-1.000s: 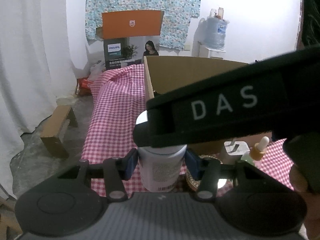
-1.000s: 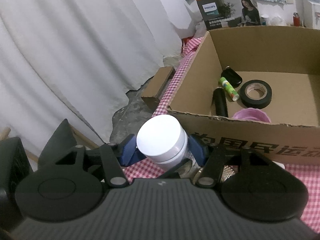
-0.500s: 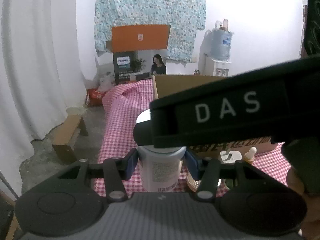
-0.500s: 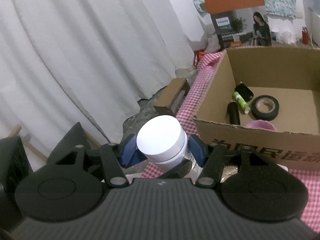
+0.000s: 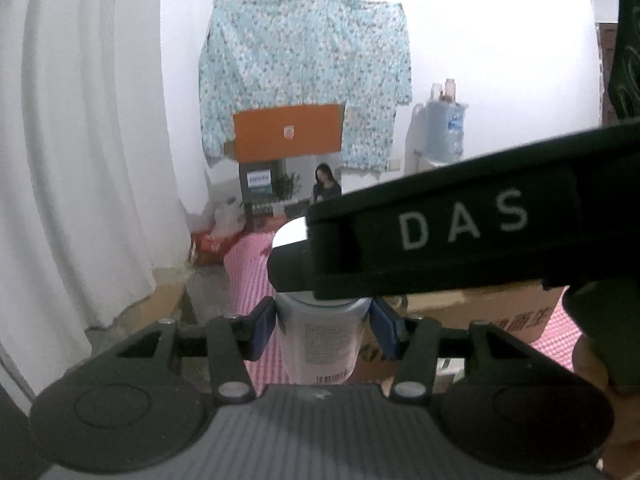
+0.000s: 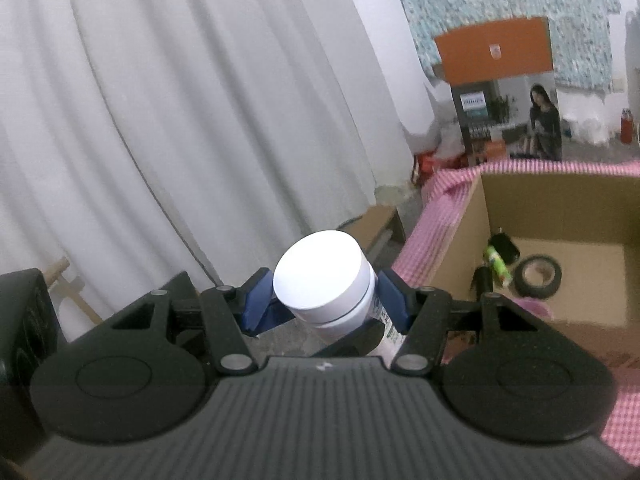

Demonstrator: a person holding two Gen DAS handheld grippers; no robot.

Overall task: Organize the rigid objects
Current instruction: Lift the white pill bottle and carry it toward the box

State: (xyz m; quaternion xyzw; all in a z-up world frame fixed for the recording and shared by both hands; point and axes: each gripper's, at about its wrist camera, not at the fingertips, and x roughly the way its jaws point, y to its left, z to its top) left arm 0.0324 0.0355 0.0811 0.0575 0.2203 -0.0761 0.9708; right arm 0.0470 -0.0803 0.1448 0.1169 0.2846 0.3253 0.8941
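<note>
A white bottle with a white cap [image 6: 324, 288] and a printed label [image 5: 326, 340] is held by both grippers at once, lifted above the pink checked table. My left gripper [image 5: 322, 328] is shut on its body. My right gripper [image 6: 320, 300] is shut on its cap end; that gripper's black body marked DAS [image 5: 460, 224] crosses the left wrist view. The open cardboard box [image 6: 560, 196] lies to the right and holds a black tape roll [image 6: 538, 274], a green tube [image 6: 498, 264] and dark items.
White curtains [image 6: 180, 120] hang on the left. A small cardboard box [image 6: 380, 220] sits on the floor beside the table. A Philips carton [image 6: 508, 120] and a water jug [image 5: 444, 132] stand at the far wall.
Both grippers have risen with the bottle and tilted up; the table and box have dropped lower in both views. The grips have not changed.
</note>
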